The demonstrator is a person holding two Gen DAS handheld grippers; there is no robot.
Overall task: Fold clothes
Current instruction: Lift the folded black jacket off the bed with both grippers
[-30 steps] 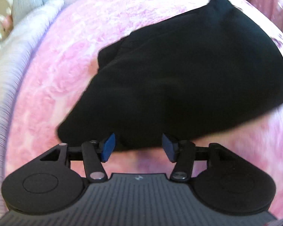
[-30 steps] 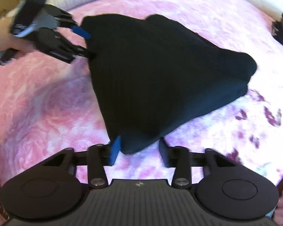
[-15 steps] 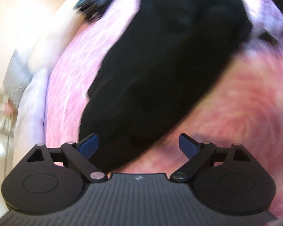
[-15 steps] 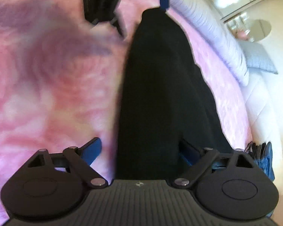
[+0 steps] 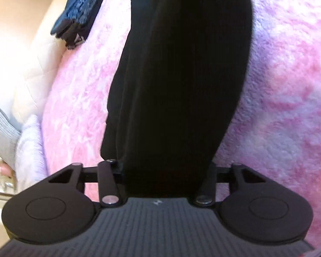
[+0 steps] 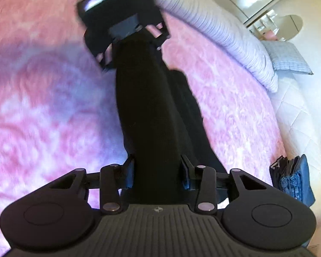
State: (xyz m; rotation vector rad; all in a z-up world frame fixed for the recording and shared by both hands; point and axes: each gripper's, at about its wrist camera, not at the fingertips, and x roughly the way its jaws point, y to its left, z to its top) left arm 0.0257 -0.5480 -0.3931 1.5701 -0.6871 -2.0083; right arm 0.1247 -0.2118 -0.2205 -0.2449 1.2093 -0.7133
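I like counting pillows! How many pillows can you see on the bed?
2: a striped white pillow along the bed's edge, and a blue checked pillow just past it near the round mirror. More may be hidden.

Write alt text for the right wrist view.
The right claw grips a long black ribbed garment stretched to the left claw, above a fluffy pink blanket. Folded blue jeans lie at right.

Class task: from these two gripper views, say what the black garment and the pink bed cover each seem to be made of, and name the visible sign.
Black garment: probably a matte ribbed knit; fine lengthwise ribs show and it bends softly, without shine.
Pink bed cover: likely plush fleece or faux fur; the fuzzy, mottled pink-and-white pile stands up. The exact fibre cannot be told for either.
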